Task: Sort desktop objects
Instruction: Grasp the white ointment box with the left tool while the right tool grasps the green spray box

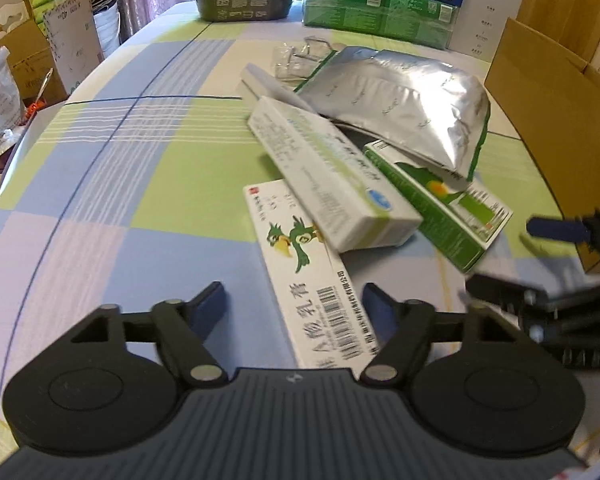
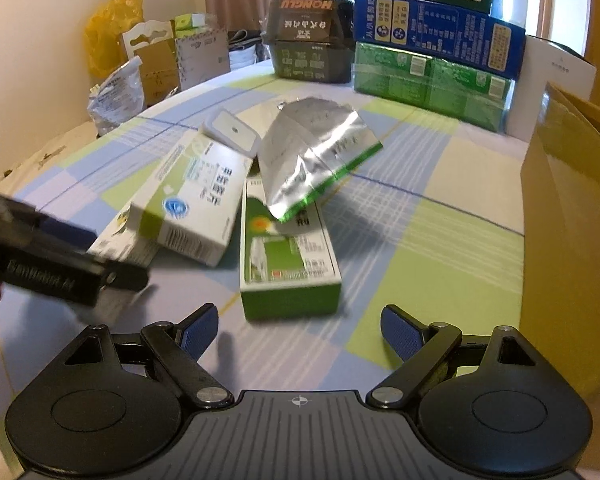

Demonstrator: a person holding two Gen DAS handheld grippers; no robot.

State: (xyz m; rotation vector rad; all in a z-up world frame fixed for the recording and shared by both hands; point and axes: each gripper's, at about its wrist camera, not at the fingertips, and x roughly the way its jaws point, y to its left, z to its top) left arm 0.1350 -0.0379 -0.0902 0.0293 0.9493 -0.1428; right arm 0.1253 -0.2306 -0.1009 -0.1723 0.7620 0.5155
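Left gripper (image 1: 293,304) open wide, empty, fingers straddling the near end of the parrot-print ointment box (image 1: 300,276) on the checked tablecloth (image 1: 140,184). Right gripper (image 2: 300,330) also wide and empty, just short of the green box (image 2: 286,256). White-green box (image 2: 192,204) leans across the pile; foil pouch (image 2: 308,152) lies on the green box.

light: soft warm daylight, bright window top right | glare: shiny streaks on the foil pouch (image 2: 312,152) | blur: whole frame smeared — motion | edges: heavy fisheye bending, dark corners
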